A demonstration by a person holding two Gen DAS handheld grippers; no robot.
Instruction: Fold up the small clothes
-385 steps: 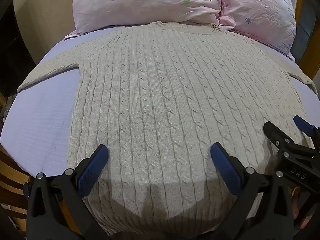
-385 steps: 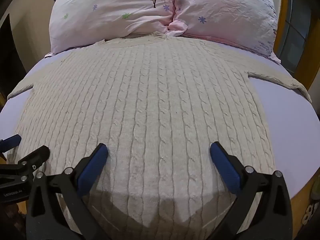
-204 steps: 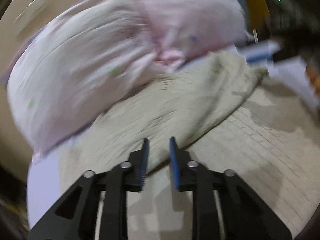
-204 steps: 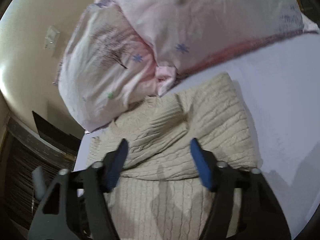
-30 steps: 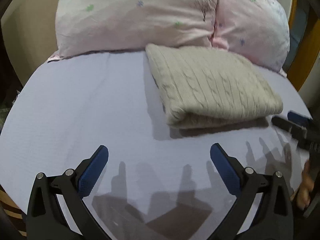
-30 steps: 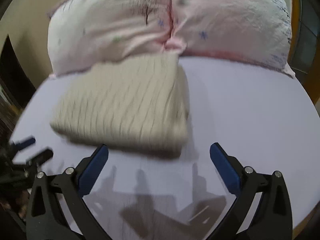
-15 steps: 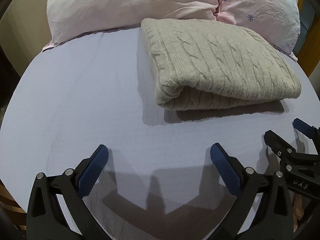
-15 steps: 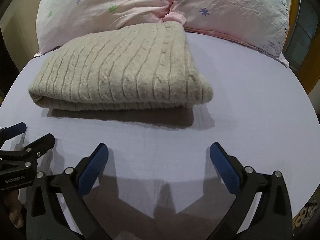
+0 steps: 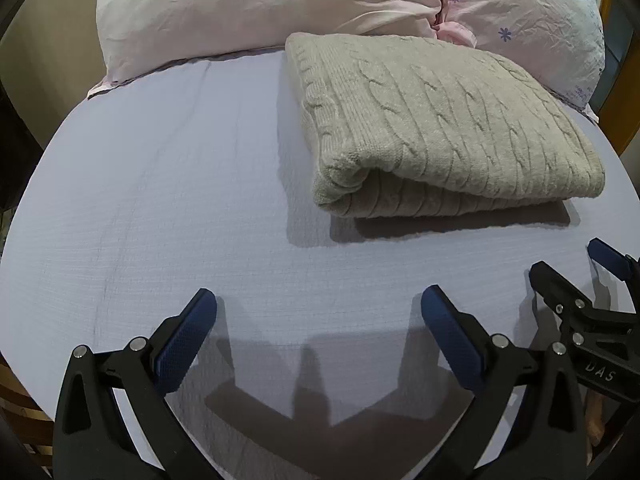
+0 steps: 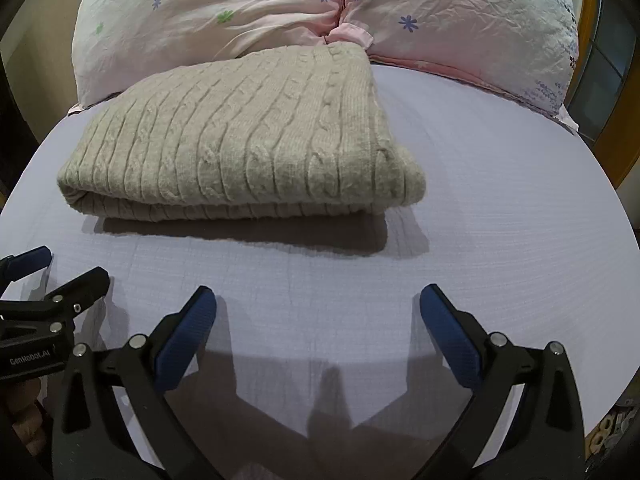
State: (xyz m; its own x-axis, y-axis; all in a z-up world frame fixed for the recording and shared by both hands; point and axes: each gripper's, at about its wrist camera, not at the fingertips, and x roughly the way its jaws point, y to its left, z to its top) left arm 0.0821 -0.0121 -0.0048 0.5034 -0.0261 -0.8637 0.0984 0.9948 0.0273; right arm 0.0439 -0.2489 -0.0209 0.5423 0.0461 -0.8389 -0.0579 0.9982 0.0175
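A beige cable-knit sweater (image 9: 444, 120) lies folded into a thick rectangle on the lilac bed sheet (image 9: 160, 200), its far edge against the pillows. It also shows in the right wrist view (image 10: 240, 140). My left gripper (image 9: 318, 306) is open and empty, hovering over bare sheet in front of the sweater's left end. My right gripper (image 10: 318, 304) is open and empty, over bare sheet in front of the sweater. Each gripper shows at the edge of the other's view: the right gripper (image 9: 576, 268) and the left gripper (image 10: 68, 268).
Two pink flowered pillows (image 10: 208, 12) (image 10: 472, 20) lie across the head of the bed behind the sweater. A wooden bed frame (image 9: 628, 120) runs along the right side. Bare sheet (image 10: 500, 200) lies right of the sweater, and the near bed edge is under the grippers.
Over the last second both grippers have steadied and drawn a little closer to the folded sweater, staying open. The sweater has not moved. Earlier it lay spread flat on the bed.
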